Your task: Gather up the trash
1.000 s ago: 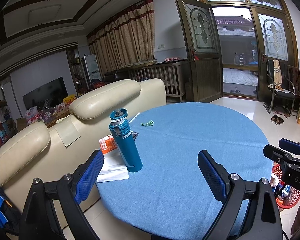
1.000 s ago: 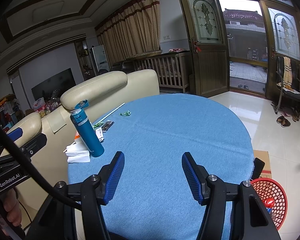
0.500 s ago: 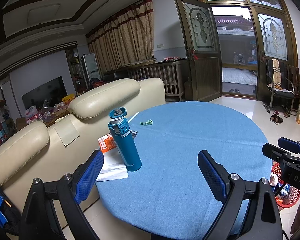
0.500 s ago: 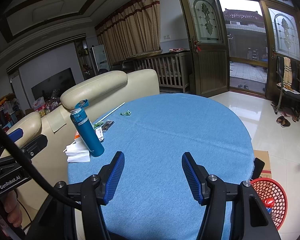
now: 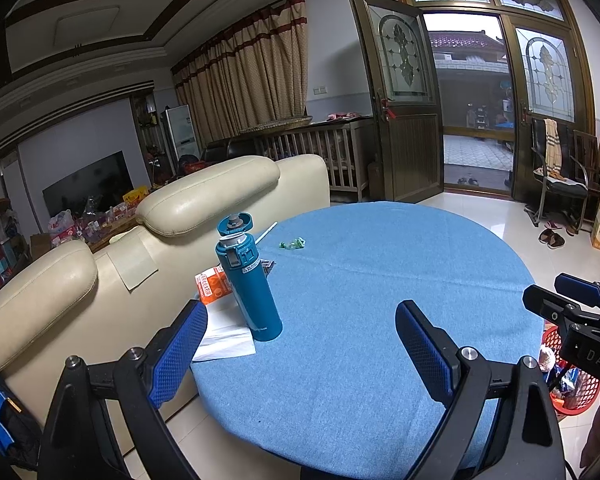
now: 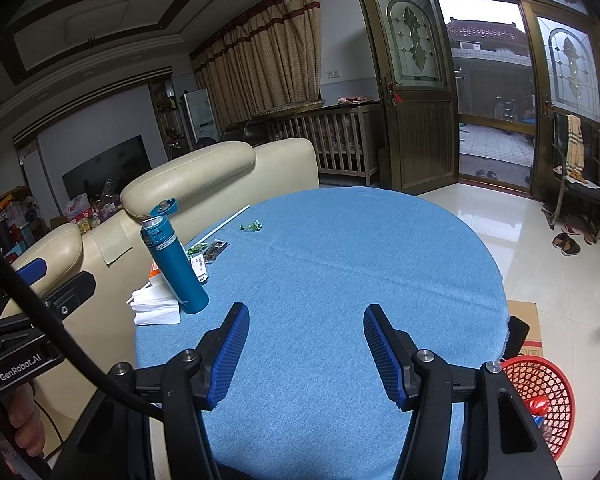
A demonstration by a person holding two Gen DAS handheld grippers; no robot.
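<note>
A round table with a blue cloth carries a green crumpled wrapper near its far left edge. Dark small packets, an orange packet and white folded paper lie beside a teal bottle. A white straw lies at the edge. My left gripper hangs open over the near table edge, empty. My right gripper is open and empty, over the near right part. A red mesh basket holds trash on the floor.
A cream leather sofa stands against the table's left side. A cardboard box lies on the tiled floor by the basket. A chair and slippers are near the open door. A person's hand holds the left gripper.
</note>
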